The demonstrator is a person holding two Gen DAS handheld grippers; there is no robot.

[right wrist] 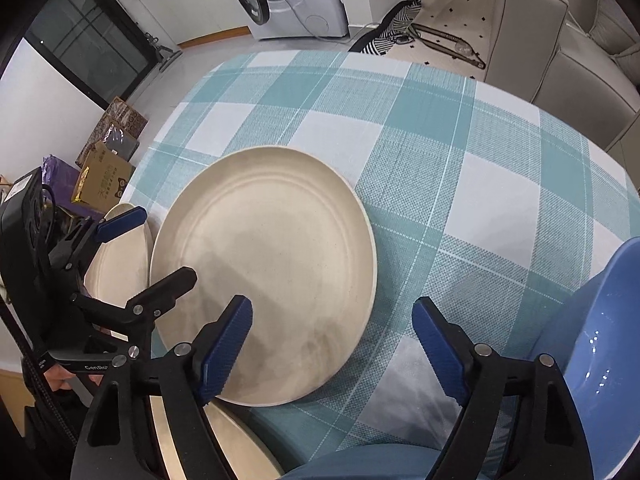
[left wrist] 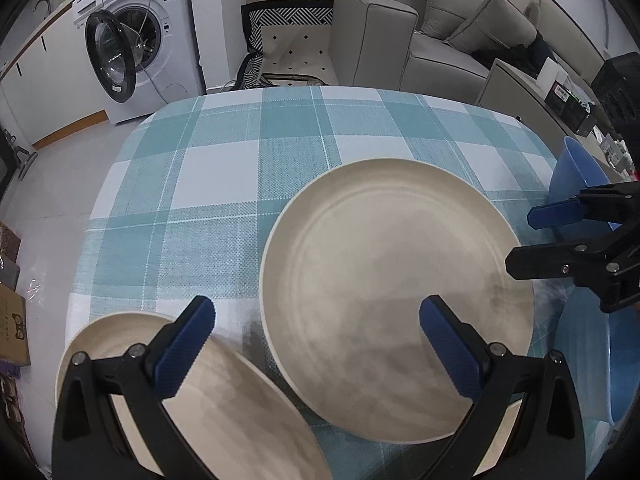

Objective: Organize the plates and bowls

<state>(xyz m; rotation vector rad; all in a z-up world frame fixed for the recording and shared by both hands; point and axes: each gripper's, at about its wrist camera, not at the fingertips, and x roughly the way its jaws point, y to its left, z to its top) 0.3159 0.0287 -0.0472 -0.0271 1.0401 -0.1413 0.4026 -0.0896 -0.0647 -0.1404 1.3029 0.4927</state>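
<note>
Left gripper (left wrist: pixel 318 326) is held wide, nothing between its pads, above the gap between a small cream plate (left wrist: pixel 224 408) at near left and a large cream plate (left wrist: pixel 396 300) mid-table. Right gripper (right wrist: pixel 332 330) is also spread wide and empty, over the checked tablecloth (right wrist: pixel 440 152) just right of the large plate. Blue bowl (right wrist: pixel 608 340) is seen at near right.
</note>
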